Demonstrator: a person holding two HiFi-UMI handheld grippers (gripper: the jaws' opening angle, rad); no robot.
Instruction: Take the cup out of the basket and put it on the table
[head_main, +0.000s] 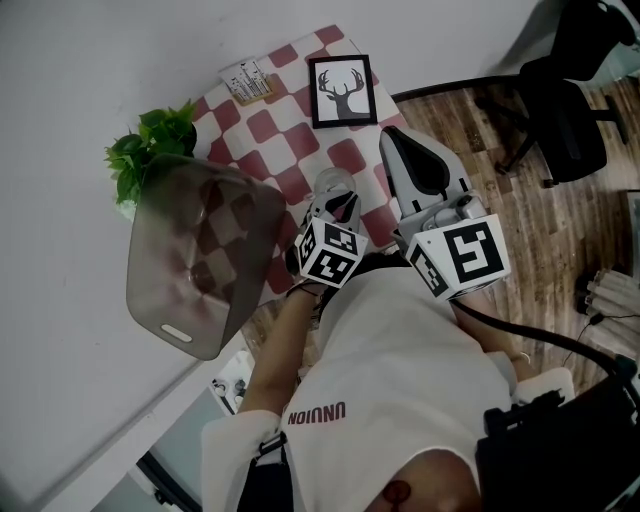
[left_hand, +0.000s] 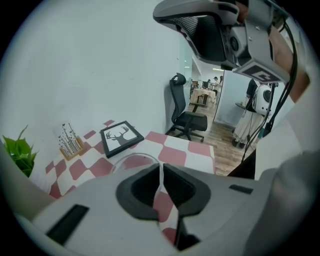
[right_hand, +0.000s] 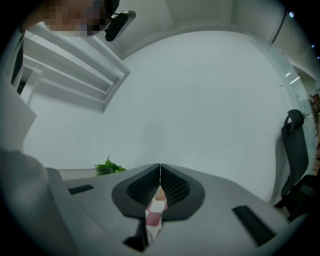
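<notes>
A clear glass cup is over the red-and-white checkered tablecloth, to the right of the grey translucent basket. My left gripper is shut on the cup's rim. In the left gripper view the thin glass wall runs between the jaws of the left gripper, and the cup's rim curves off to the left. Whether the cup's base rests on the cloth I cannot tell. My right gripper hovers level beside it on the right; in the right gripper view the right gripper is shut with nothing held.
A framed deer picture and a small card holder stand at the table's far end. A green plant sits behind the basket. An office chair is on the wooden floor to the right.
</notes>
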